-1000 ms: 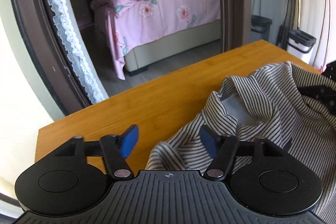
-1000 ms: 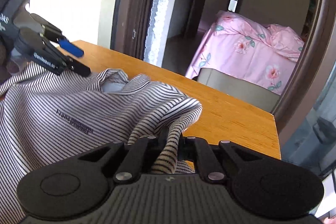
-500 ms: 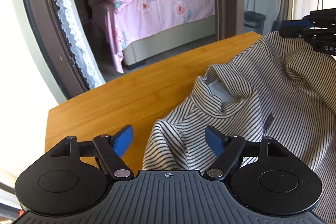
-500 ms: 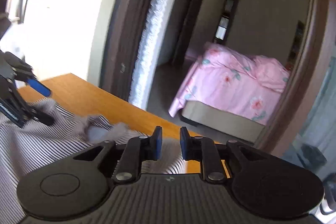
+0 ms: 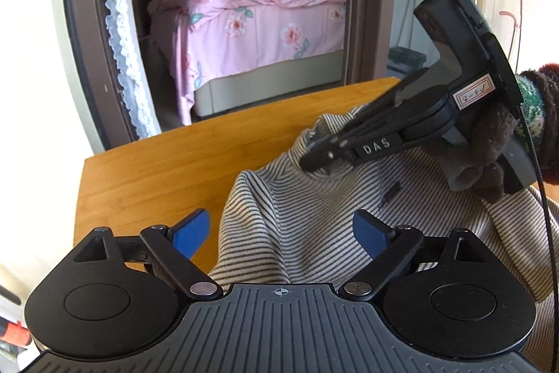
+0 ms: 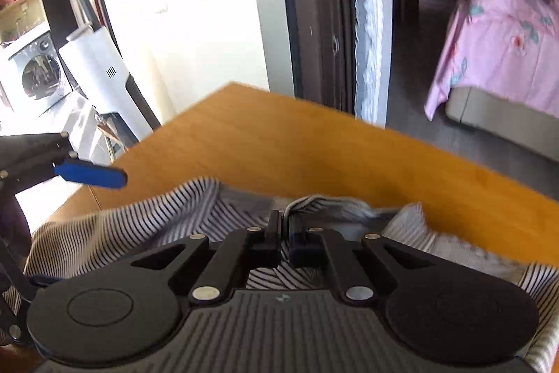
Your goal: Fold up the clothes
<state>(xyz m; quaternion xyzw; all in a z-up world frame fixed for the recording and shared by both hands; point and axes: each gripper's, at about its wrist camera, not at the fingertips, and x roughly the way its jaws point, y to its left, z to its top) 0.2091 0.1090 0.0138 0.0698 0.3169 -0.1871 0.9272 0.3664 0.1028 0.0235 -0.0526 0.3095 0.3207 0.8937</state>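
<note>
jaws on the left gripper point(image 5: 281, 231) are opening, blue pads point(image 5: 190, 229) spread wide over the near shoulder of the striped shirt point(image 5: 314, 226) — fabric lies under and between them, but neither pad presses on it. jaws on the right gripper point(image 6: 283, 235) are shut tight on a small fold of cloth at the shirt's collar point(image 6: 307, 201), pinched up from the neckline; the left wrist view shows the same gripper point(image 5: 314, 158) coming in at a slant with its tips at the neck opening. that pinch looks meant to anchor or lift the top edge while the other side is freed for a new hold.

the shirt lies crumpled, front up, on the wooden table point(image 5: 157, 163), bunched toward the near side with bare wood beyond it. a person's hand in a dark fuzzy glove point(image 5: 496, 142) carries the right gripper.

further out, a doorway with a lace curtain point(image 5: 115, 34) opens onto a bed with pink floral bedding point(image 5: 258, 23); a washing machine point(image 6: 38, 69) stands off to the left in the right wrist view.
</note>
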